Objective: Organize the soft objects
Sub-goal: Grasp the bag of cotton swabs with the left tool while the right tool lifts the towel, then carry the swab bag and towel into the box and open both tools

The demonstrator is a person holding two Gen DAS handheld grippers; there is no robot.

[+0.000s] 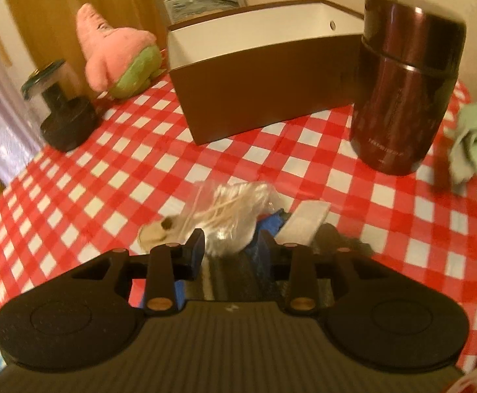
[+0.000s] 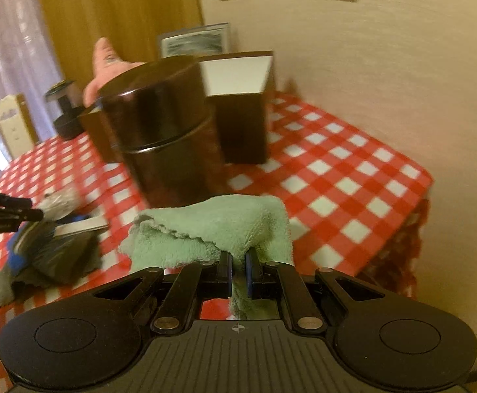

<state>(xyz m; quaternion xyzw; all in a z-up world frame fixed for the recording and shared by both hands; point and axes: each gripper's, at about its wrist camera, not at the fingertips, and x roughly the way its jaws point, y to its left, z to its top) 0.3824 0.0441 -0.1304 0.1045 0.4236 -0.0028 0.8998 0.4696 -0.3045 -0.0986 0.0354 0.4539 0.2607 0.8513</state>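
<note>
My right gripper [image 2: 238, 263] is shut on a pale green fleece cloth [image 2: 219, 226], which hangs bunched over its fingertips above the checked tablecloth; the cloth also shows at the right edge of the left wrist view [image 1: 474, 140]. My left gripper [image 1: 232, 245] is closed around a bundle of dark blue and black fabric [image 1: 258, 255] with a clear plastic bag of wooden sticks [image 1: 235, 213] on top. A pink and green starfish plush [image 1: 117, 55] sits at the far left. An open brown box with a white inside [image 1: 258, 78] stands at the back.
A dark red lidded canister [image 1: 402, 85] stands right of the box, close in front of my right gripper [image 2: 163, 131]. A black-based glass jar [image 1: 61, 108] sits far left. A white card [image 1: 304, 222] lies by the bundle. The table edge [image 2: 421, 193] drops off at the right.
</note>
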